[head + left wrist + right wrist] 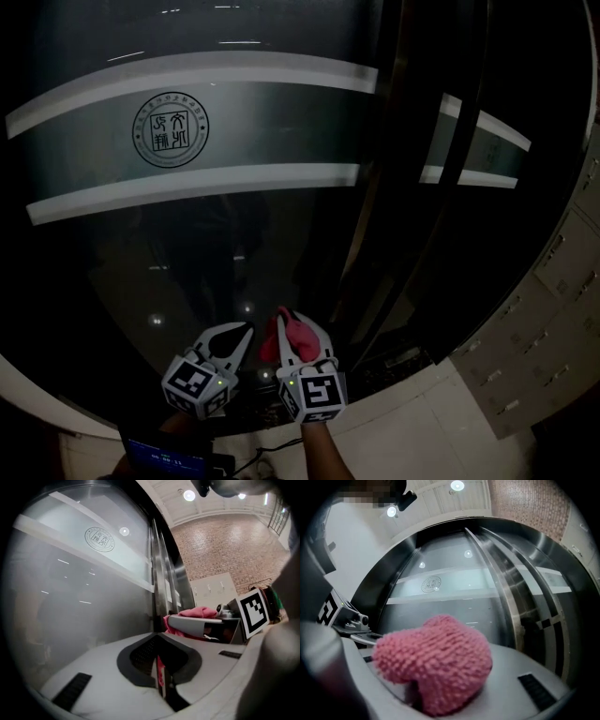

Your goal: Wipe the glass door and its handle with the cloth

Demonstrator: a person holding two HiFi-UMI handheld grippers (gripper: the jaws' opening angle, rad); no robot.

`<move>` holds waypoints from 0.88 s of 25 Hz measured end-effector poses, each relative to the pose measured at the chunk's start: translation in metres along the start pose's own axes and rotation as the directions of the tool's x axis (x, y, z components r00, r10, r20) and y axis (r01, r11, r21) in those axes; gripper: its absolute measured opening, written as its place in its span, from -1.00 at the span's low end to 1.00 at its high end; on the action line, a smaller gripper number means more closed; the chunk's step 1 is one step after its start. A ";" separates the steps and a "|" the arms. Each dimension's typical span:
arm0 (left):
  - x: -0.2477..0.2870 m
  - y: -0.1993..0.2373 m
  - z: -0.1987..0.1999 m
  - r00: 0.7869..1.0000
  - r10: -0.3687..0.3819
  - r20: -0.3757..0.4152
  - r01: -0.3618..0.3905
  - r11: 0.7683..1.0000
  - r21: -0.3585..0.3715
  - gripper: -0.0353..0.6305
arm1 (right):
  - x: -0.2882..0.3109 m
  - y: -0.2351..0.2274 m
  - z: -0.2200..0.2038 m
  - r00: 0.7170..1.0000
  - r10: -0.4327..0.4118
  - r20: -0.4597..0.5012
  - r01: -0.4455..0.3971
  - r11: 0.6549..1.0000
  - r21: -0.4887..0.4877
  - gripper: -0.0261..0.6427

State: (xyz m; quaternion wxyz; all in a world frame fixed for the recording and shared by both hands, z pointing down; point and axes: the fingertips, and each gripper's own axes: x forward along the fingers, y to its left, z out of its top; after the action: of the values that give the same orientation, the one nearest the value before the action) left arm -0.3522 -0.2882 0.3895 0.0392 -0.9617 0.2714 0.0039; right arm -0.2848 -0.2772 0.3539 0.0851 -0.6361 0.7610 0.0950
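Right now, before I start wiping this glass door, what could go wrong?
The cloth is bunched in the right gripper, so a hard jaw edge might meet the glass door instead of fabric. The left gripper, shut, sits close beside it; a leftward sweep could knock them together.

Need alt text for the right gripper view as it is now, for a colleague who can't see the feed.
A bunched pink cloth fills the foreground, clamped between the fingers of the right gripper. Beyond it stands the dark glass door, crossed by a frosted band that bears a round seal, with the metal door frame at right.
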 end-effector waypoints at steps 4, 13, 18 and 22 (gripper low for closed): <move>0.006 -0.044 -0.005 0.996 -0.093 -0.006 0.093 0.996 -0.013 -0.88 | -0.046 -0.015 0.007 0.996 -0.083 -0.010 0.083 0.996 0.011 -0.77; 0.072 -0.181 0.023 0.952 -0.307 -0.007 0.307 0.952 -0.017 -0.88 | -0.137 -0.104 0.049 0.982 -0.180 0.054 0.180 0.984 -0.002 -0.77; 0.142 -0.253 0.039 0.945 -0.326 0.008 0.326 0.945 -0.032 -0.88 | -0.172 -0.187 0.066 0.988 -0.147 0.057 0.147 0.989 -0.008 -0.77; 0.201 -0.304 0.059 0.956 -0.293 0.012 0.293 0.954 -0.067 -0.88 | -0.193 -0.257 0.090 0.995 -0.084 0.053 0.084 0.996 0.003 -0.77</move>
State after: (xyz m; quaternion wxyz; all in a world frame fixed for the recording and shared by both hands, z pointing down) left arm -0.0216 -0.1301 0.3476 0.0070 -0.9920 0.1255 0.0084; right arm 0.0033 -0.1148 0.3061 0.1095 -0.6649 0.7309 0.1079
